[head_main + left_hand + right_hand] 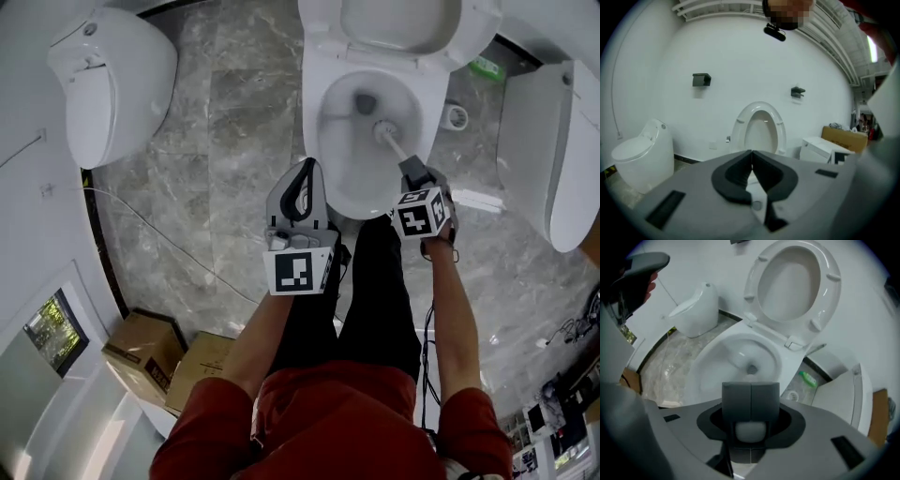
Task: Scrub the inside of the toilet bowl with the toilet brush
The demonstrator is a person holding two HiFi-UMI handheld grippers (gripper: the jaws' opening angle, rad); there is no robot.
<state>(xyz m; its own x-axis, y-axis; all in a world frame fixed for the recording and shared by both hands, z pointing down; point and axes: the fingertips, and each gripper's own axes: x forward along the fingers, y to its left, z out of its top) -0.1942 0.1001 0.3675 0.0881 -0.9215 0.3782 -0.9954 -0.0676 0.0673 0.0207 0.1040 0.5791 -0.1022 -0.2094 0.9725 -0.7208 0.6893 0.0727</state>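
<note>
The white toilet bowl [337, 150] stands open at the top of the head view, with its seat and lid [398, 23] raised. The toilet brush [382, 129] reaches into the bowl, its head near the right inner wall beside the drain. My right gripper [412, 171] points steeply down over the bowl's front right rim, shut on the brush's handle. In the right gripper view the handle's rounded end [750, 431] sits behind the closed pads [740, 399], which hide the brush head. My left gripper [307, 171] hovers at the bowl's front left rim, shut and holding nothing [751, 154].
A second white toilet [112, 84] stands at the left and another white fixture [553, 150] at the right. Cardboard boxes [145, 352] sit at the lower left, and a thin cable [159, 234] crosses the marble floor. A green bottle [485, 67] lies behind the bowl.
</note>
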